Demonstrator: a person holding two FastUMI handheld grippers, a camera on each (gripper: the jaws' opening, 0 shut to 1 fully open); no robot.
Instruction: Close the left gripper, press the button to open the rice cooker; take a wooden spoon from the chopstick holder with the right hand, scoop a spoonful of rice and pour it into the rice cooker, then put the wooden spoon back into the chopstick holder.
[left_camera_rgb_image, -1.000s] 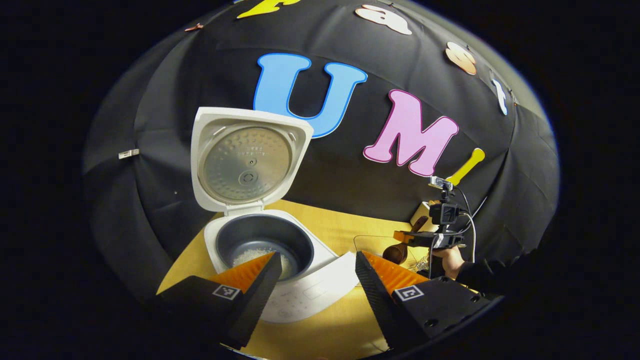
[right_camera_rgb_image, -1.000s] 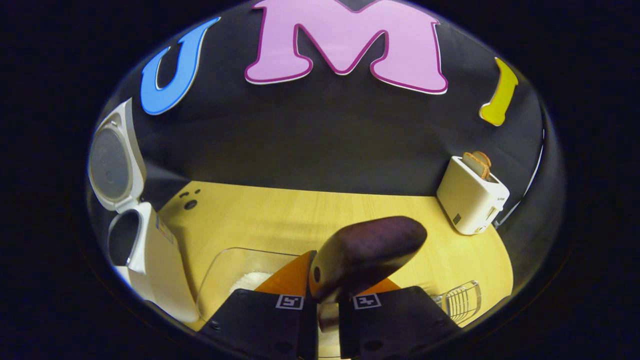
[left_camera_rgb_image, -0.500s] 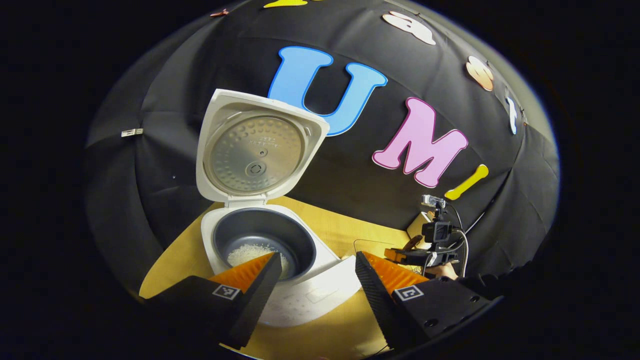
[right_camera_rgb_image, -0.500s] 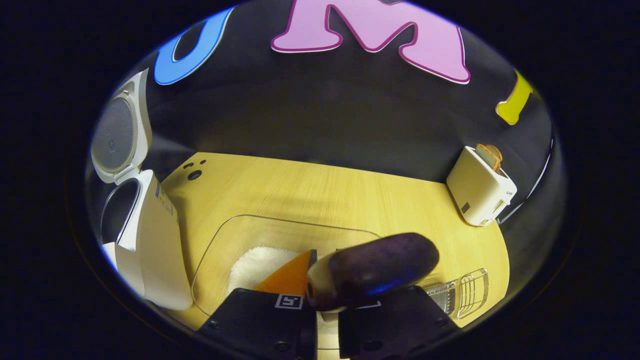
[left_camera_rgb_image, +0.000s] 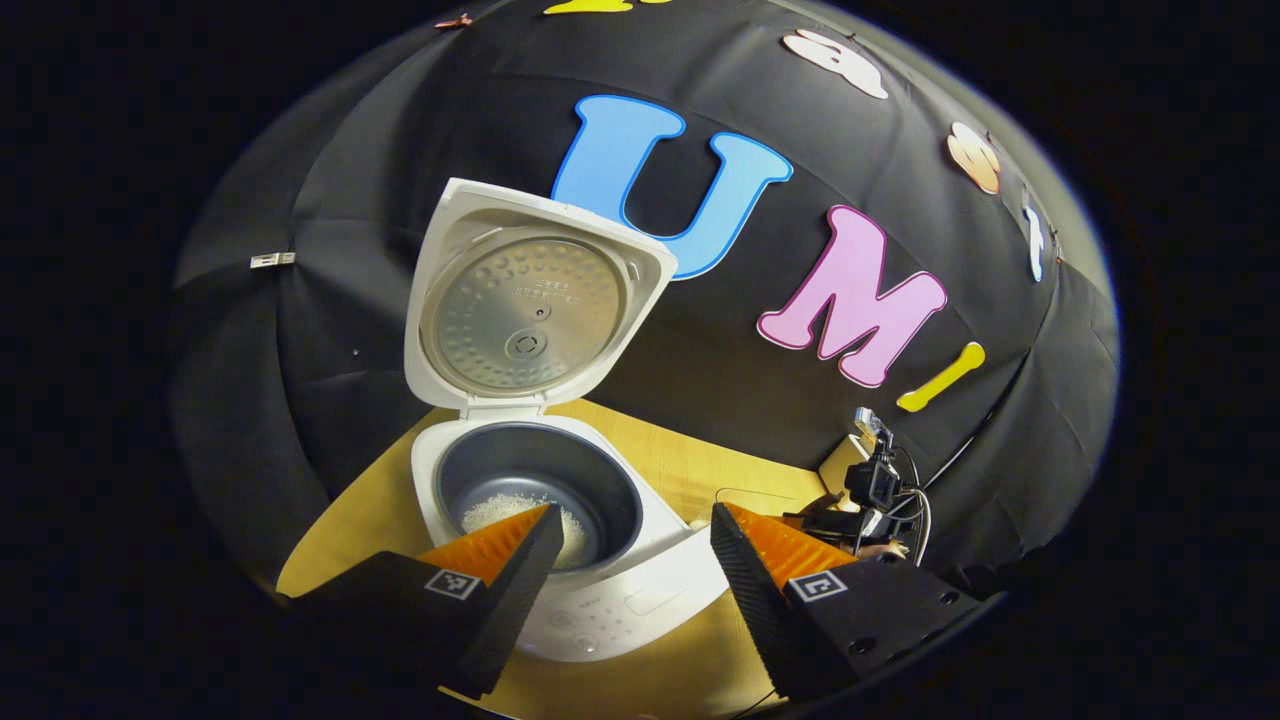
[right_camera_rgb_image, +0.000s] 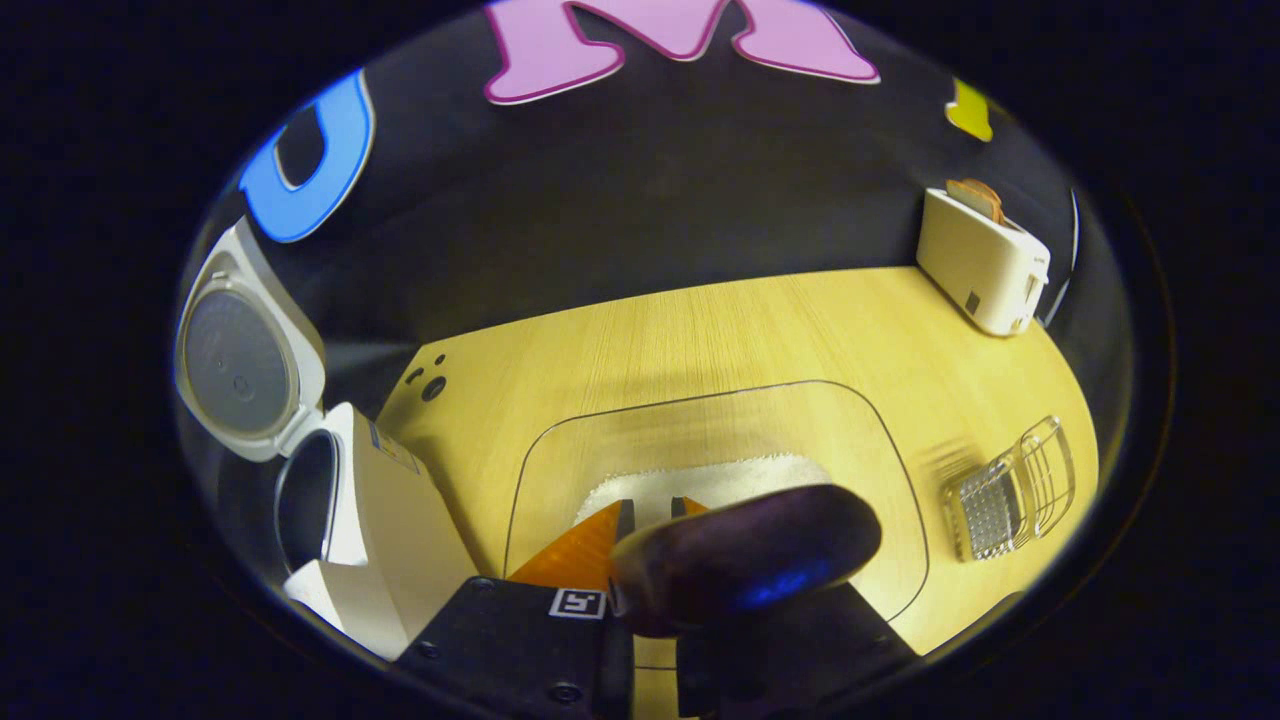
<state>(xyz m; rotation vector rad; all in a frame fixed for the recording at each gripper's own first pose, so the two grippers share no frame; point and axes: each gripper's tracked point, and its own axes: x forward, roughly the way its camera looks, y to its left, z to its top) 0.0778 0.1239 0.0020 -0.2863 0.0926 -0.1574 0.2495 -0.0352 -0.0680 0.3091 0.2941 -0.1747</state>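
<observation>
Our right gripper (right_camera_rgb_image: 650, 520) clamps the wooden spoon (right_camera_rgb_image: 745, 570), its bowl hanging over the clear rice tray (right_camera_rgb_image: 560, 450) mid-bench. The chopstick holder (right_camera_rgb_image: 1010, 488) lies right, near the bench's edge. Our left gripper (left_camera_rgb_image: 630, 545) hangs slack before the open rice cooker (left_camera_rgb_image: 540, 490).

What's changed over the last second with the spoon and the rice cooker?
The right gripper, shut on the wooden spoon, has tipped down toward the rice in the clear tray. The rice cooker stays open with rice inside, and the left gripper stays open.
</observation>
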